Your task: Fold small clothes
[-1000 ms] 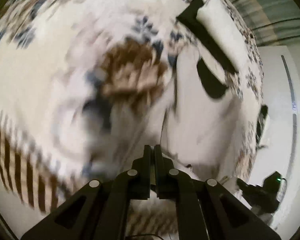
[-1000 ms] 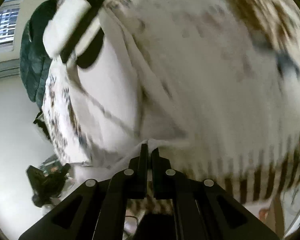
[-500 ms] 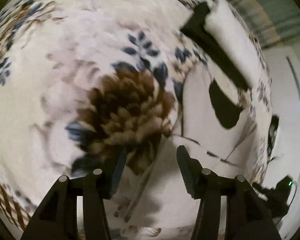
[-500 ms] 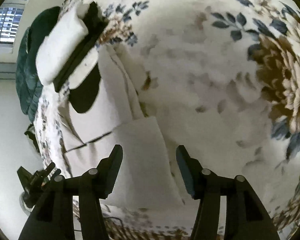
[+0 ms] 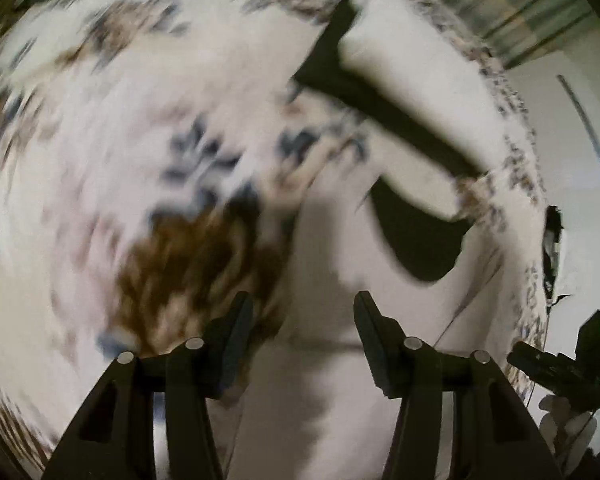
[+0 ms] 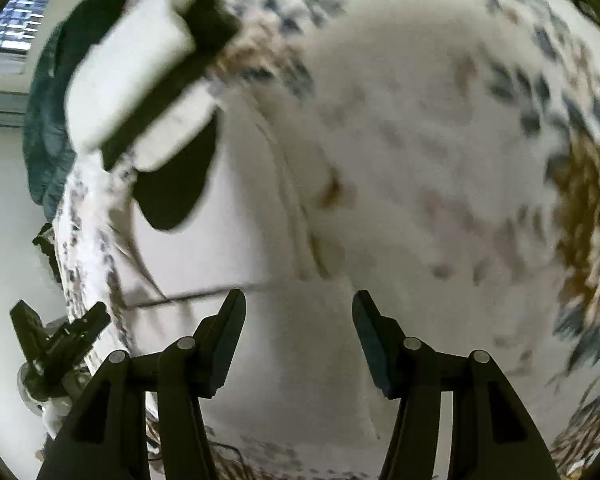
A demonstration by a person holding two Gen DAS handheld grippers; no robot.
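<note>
A white garment [image 5: 340, 248] with a dark neck opening [image 5: 420, 240] lies flat on the flowered bedspread [image 5: 120, 140]. Its near part is folded over, with a fold edge across it in the right wrist view [image 6: 260, 240]. My left gripper [image 5: 303, 336] is open and empty just above the garment's near left part. My right gripper [image 6: 298, 336] is open and empty above the folded near part [image 6: 300, 360]. Both views are blurred by motion.
A folded white and black stack [image 5: 412, 92] lies past the garment, also in the right wrist view [image 6: 140, 80]. A dark green cloth [image 6: 44, 120] lies at the bed's far edge. The other gripper shows at the side [image 5: 560, 364] [image 6: 52, 344]. Past the bed is white floor.
Both grippers were shut on the garment's edge a second ago, then opened and let it go. They have since drawn back a little over the folded garment.
</note>
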